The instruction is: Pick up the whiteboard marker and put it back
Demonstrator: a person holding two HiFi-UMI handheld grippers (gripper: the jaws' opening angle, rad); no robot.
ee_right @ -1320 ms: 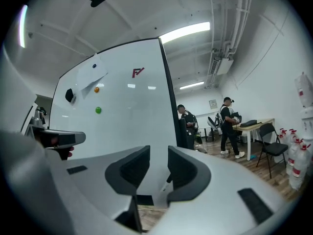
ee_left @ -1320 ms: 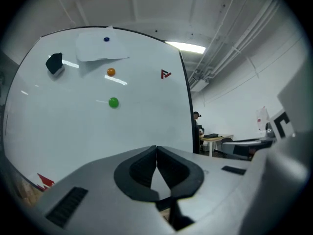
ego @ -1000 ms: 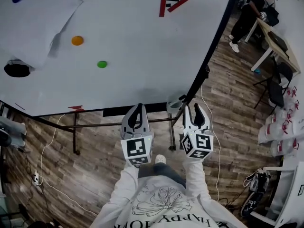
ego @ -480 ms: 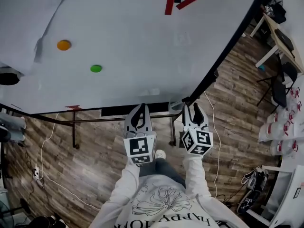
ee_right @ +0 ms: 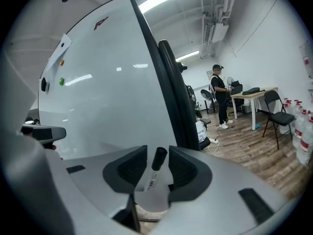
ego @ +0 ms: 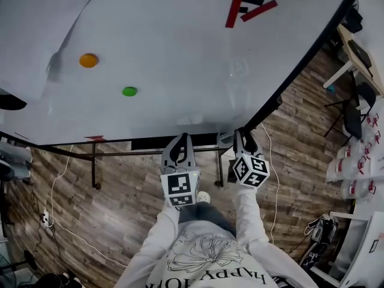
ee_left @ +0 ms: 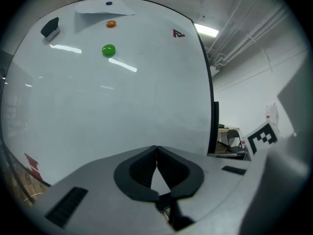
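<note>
Right hand-held gripper (ee_right: 156, 150): jaws apart and closing about the white-barrelled, black-capped whiteboard marker (ee_right: 152, 176), which stands between them with a gap at the pads. It is judged not yet gripped, so lifting and returning remain. Left hand-held gripper (ee_left: 156, 150): jaws together, empty. The large white whiteboard (ee_right: 107, 92) and its black frame edge (ee_right: 172, 97) rise just ahead of the right gripper; open wood-plank floor (ee_right: 244, 141) lies to its right.

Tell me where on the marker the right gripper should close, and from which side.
Close on the white barrel just below the black cap. The marker sits lengthwise between the right gripper's jaws, cap pointing away, so the pads meet its round sides squarely. Come in from its tail end; the jaws are closing, gaps showing either side.
</note>
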